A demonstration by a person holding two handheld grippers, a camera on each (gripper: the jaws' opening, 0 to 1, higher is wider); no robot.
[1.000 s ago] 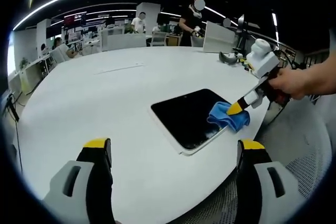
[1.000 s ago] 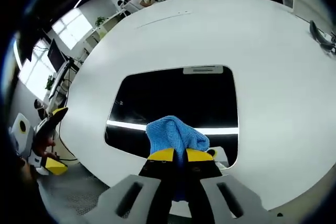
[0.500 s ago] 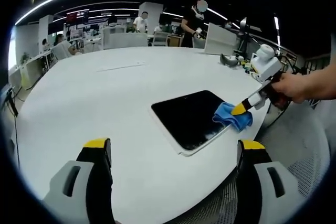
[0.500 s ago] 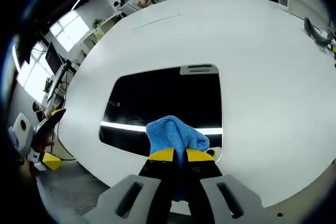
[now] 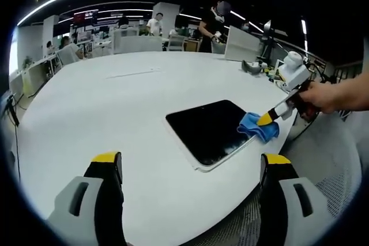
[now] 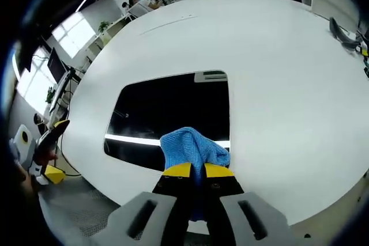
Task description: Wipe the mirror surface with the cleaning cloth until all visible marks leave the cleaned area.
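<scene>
Nearest: right gripper, jaws clamped on a bunched blue microfibre cleaning cloth at the near edge of a dark rectangular mirror lying flat on the white round table; unwiped glass extends ahead. Left gripper: jaws spread, empty, well apart.

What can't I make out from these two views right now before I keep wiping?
- Marks on the mirror: right gripper view, its dark glass reflects the ceiling, so smudges do not show.
- Mirror under the cloth: right gripper view, covered by the cloth and the right gripper.
- Cloth-to-glass contact: left gripper view, too small to judge.
- Objects at the table's far edge: left gripper view, too small.
</scene>
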